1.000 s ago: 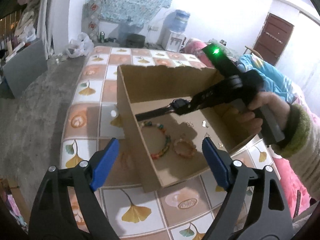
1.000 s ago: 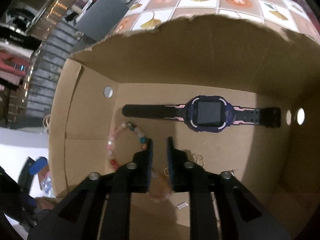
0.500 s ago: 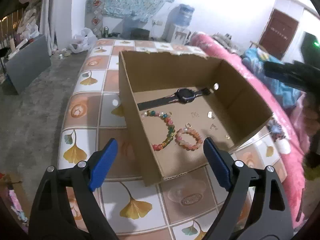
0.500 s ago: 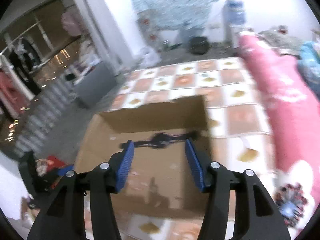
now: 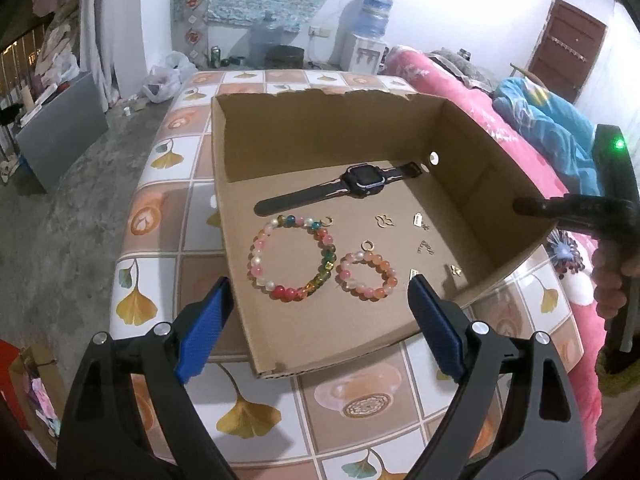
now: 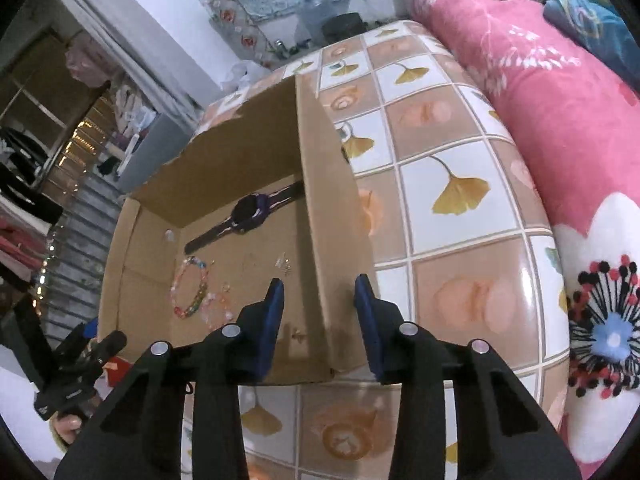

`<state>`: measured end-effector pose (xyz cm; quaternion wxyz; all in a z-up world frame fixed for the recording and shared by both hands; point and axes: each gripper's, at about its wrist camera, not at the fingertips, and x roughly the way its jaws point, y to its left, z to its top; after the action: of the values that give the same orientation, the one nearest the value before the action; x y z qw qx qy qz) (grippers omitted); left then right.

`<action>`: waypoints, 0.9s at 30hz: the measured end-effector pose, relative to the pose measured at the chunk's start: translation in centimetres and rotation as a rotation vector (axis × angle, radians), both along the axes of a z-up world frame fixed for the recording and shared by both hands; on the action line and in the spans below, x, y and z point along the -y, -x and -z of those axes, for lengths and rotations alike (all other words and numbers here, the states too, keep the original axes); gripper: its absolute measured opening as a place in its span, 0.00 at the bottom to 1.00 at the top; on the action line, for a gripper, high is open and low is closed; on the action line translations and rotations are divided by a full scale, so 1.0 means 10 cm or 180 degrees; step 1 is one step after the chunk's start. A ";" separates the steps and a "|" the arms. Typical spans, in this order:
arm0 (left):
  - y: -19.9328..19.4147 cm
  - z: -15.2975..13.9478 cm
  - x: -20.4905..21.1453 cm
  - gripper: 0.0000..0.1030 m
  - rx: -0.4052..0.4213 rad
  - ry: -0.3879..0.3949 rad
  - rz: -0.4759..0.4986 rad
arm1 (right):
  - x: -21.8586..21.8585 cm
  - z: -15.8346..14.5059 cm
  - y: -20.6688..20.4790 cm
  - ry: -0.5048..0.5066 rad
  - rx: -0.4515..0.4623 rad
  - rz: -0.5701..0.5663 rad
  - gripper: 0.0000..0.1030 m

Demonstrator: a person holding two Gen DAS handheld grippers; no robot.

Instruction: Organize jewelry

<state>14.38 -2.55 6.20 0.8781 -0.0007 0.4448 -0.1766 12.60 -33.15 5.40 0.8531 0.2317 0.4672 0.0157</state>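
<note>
An open cardboard box (image 5: 280, 152) on the tiled table holds a dark watch (image 5: 362, 178) lying flat near the back wall. In front of it lie a large multicoloured bead bracelet (image 5: 290, 293), a smaller pink bead bracelet (image 5: 390, 278) and several small gold earrings (image 5: 384, 221). My left gripper (image 5: 318, 292) hangs open over the box's near edge, empty. My right gripper (image 6: 319, 284) is above the box's right wall (image 6: 324, 208). Its jaws are closing with nothing held between them. The right wrist view also shows the watch (image 6: 248, 210) and the large bracelet (image 6: 188, 292).
The table (image 5: 168, 160) has ginkgo-leaf tiles and drops to a concrete floor on the left. A pink flowered quilt (image 6: 540, 92) borders its right side. A hand (image 5: 612, 276) holds the right tool at the box's right. A water dispenser (image 5: 370, 36) stands at the back.
My right gripper has pulled out of the box and swung to its right side, leaving the watch flat inside. My left gripper has edged closer to the box.
</note>
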 end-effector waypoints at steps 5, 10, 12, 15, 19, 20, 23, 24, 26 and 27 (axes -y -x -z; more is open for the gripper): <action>-0.02 0.01 0.02 0.84 0.0004 -0.0040 -0.0006 | 0.04 0.03 0.01 -0.0056 0.0004 0.0047 0.26; -0.02 0.01 0.04 0.84 0.0003 -0.0062 -0.0025 | 0.08 0.06 0.01 -0.0120 0.0006 0.0067 0.25; -0.02 0.00 0.04 0.84 0.0007 -0.0062 -0.0027 | 0.08 0.06 0.01 -0.0098 0.0001 0.0065 0.25; -0.03 0.00 0.03 0.84 0.0005 -0.0061 -0.0028 | 0.08 0.05 0.01 -0.0073 -0.0010 0.0071 0.25; -0.04 0.01 0.03 0.84 0.0004 -0.0071 -0.0037 | 0.07 0.04 0.03 -0.0066 -0.0030 0.0064 0.25; -0.04 0.00 0.03 0.84 0.0005 -0.0070 -0.0037 | 0.07 0.04 0.04 -0.0069 -0.0034 0.0062 0.25; -0.04 0.00 0.02 0.85 0.0008 -0.0078 -0.0040 | 0.06 0.04 0.06 -0.0072 -0.0041 0.0067 0.25; -0.04 0.01 0.02 0.85 0.0009 -0.0083 -0.0046 | 0.06 0.04 0.06 -0.0069 -0.0040 0.0068 0.25; -0.05 0.01 0.01 0.85 0.0009 -0.0091 -0.0054 | 0.06 0.03 0.06 -0.0057 -0.0039 0.0067 0.25; -0.05 0.01 0.01 0.85 0.0010 -0.0092 -0.0053 | 0.05 0.03 0.07 -0.0048 -0.0040 0.0070 0.25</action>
<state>14.92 -2.65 6.11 0.8801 0.0085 0.4459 -0.1629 11.88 -33.65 5.09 0.8485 0.2433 0.4699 0.0084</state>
